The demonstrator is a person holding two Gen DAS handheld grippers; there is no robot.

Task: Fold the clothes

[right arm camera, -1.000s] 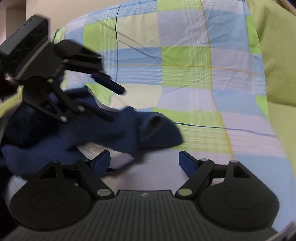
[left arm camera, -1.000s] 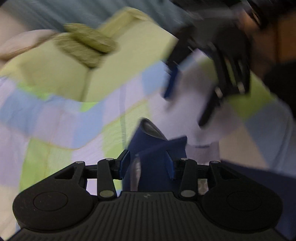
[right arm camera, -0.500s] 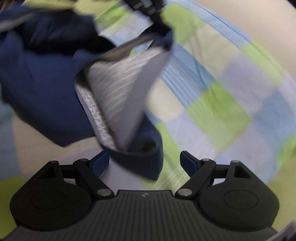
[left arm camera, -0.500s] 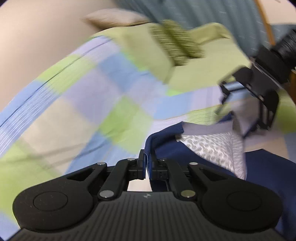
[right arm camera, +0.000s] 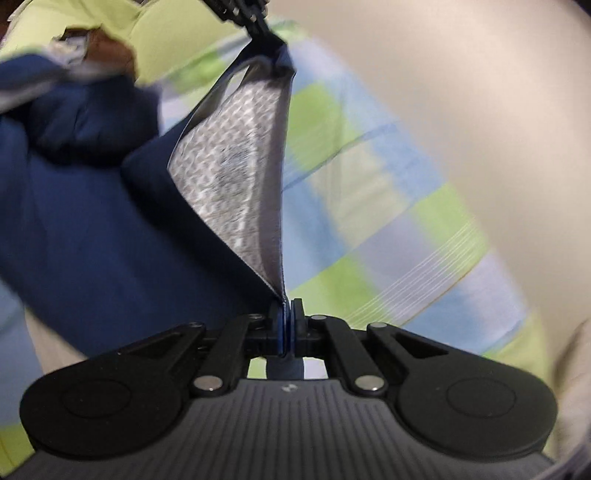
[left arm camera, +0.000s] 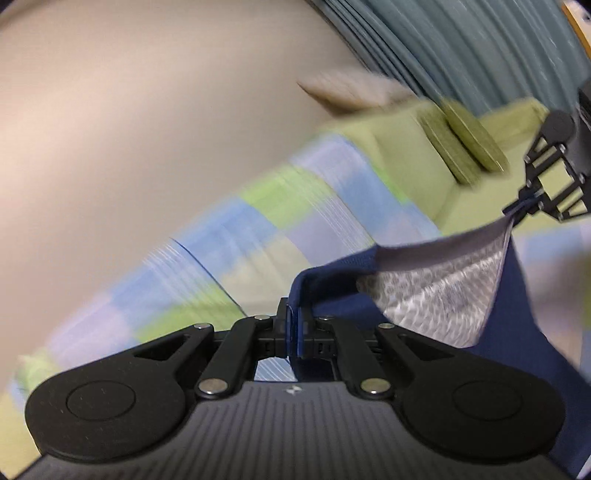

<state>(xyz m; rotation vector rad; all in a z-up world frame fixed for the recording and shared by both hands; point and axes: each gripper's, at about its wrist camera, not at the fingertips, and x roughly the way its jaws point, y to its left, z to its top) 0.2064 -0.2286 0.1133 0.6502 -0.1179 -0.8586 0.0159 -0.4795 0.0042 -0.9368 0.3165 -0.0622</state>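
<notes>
A navy garment (left arm camera: 517, 306) with a grey patterned lining (left arm camera: 439, 291) hangs stretched between both grippers above the bed. My left gripper (left arm camera: 297, 328) is shut on one corner of its waistband edge. My right gripper (right arm camera: 286, 325) is shut on the other corner, and the lining (right arm camera: 232, 166) runs taut from it up to the left gripper (right arm camera: 264, 27) at the top of the right wrist view. In the left wrist view the right gripper (left arm camera: 524, 208) shows at the right edge, pinching the fabric. The rest of the navy garment (right arm camera: 92, 206) sags to the left.
A bed with a blue, green and lilac checked sheet (left arm camera: 295, 210) lies below. Green pillows (left arm camera: 465, 144) and a beige cushion (left arm camera: 351, 88) sit at its head, in front of a grey-blue curtain (left arm camera: 480, 48). A plain beige wall (left arm camera: 129, 129) runs alongside.
Both grippers closed on the garment's edge, the left first, then the right. Both rose and rolled, lifting the garment off the bed and pulling its edge taut between them.
</notes>
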